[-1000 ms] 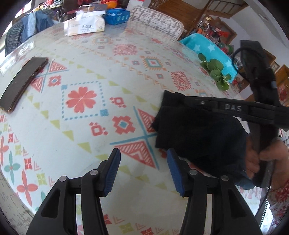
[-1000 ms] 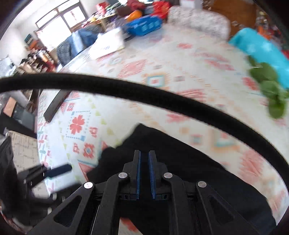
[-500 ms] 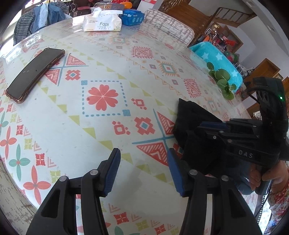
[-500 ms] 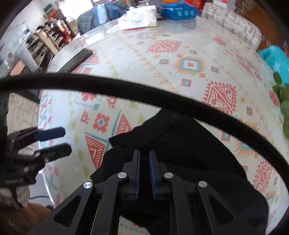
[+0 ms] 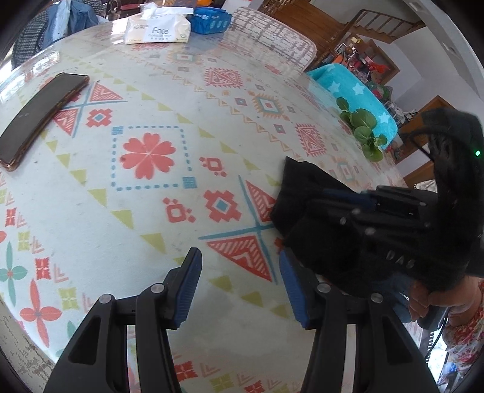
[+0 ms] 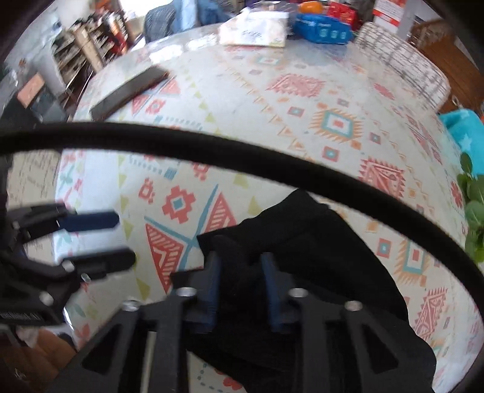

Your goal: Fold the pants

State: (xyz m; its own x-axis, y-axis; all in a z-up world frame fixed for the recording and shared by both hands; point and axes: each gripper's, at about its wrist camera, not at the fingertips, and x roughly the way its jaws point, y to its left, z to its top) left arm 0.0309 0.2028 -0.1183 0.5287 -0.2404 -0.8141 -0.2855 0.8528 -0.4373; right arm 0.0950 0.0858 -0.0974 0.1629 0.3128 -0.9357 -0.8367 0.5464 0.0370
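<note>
Left wrist view first: we are holding the left gripper [image 5: 239, 287] over a bare stretch of the patterned table [image 5: 145, 211], its jaws standing apart with nothing between the blue pads. We are judging that it is parked here to stay clear of the cloth while the other hand works. A phone [image 5: 39, 118] is lying at the far left and a tissue pack [image 5: 157, 28] at the far edge, both well apart from the work.

Moving right in the same view, the black pants [image 5: 299, 187] are lying in a compact bundle near the table's right edge, and the right gripper [image 5: 338, 205] is angling down onto them. A leafy plant [image 5: 364, 133] is sitting beyond the bundle, near but not touching.

Right wrist view: we are seeing the left gripper [image 6: 93, 238] at the left, clear of the fabric. At centre, the right gripper [image 6: 239, 278] is hanging directly over the pants [image 6: 326, 257]; its jaws have just been opening and are now standing slightly apart, with a ridge of dark cloth between the pads. We cannot tell whether the pads are pressing on it. A black cable [image 6: 242, 157] is crossing the view above.

We are judging that the fold is largely made and the right gripper is letting go of it.
</note>
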